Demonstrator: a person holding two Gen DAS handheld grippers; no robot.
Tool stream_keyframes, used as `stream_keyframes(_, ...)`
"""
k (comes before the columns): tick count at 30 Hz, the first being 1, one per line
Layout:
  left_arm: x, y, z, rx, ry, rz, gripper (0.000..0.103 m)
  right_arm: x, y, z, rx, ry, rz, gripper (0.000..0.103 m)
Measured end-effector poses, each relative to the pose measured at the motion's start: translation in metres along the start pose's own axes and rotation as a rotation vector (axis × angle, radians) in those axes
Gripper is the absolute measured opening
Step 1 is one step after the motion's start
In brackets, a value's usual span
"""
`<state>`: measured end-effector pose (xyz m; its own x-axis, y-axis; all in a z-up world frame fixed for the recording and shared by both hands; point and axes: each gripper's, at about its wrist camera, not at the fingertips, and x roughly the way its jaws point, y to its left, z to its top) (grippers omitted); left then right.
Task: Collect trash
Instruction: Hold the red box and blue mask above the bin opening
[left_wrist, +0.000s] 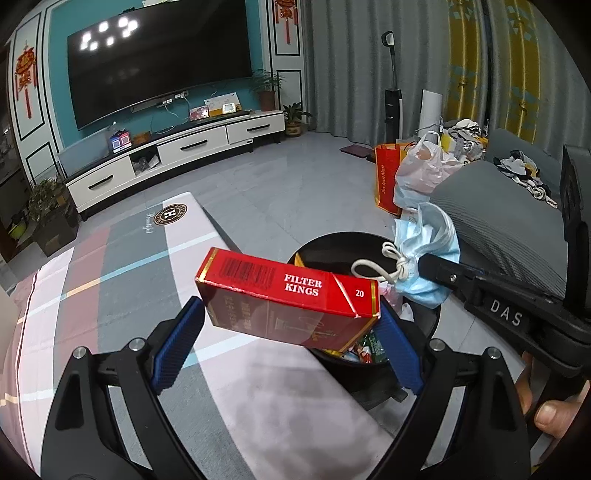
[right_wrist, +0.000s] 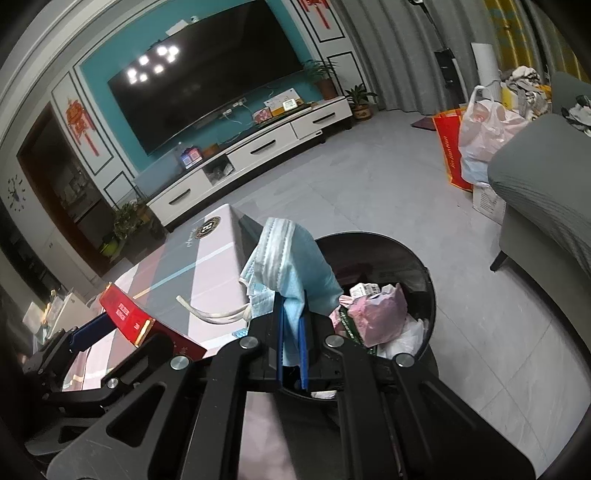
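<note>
Now the left gripper (left_wrist: 291, 325) grasps the red cigarette pack (left_wrist: 291, 295), the right gripper (right_wrist: 291, 347) pinches the blue face mask (right_wrist: 291, 258); both wait above the half-full black trash bin (right_wrist: 424, 295)

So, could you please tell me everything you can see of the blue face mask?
The face mask is a crumpled light-blue pleated disposable one, of thin soft fabric, with white elastic ear loops knotted and dangling. It is pinched between the shut blue pads of the right gripper, its bulk flopping above the fingertips. It hangs over the rim of the black trash bin, touching nothing else visible.
</note>
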<state>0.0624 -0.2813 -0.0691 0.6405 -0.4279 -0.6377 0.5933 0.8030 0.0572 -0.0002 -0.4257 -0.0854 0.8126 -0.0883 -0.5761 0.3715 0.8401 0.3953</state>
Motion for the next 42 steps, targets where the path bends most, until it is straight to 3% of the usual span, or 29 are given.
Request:
stream_keyframes(23, 0.046, -0.022, 0.023, 0.003, 0.036, -0.067, 0.09, 0.03, -0.038, 0.009, 0.081, 0.057, -0.09, 0.008)
stream_keyframes(42, 0.093, -0.031, 0.033, 0.031, 0.105, -0.052, 0.09, 0.061, -0.051, 0.014, 0.124, 0.121, -0.139, 0.008)
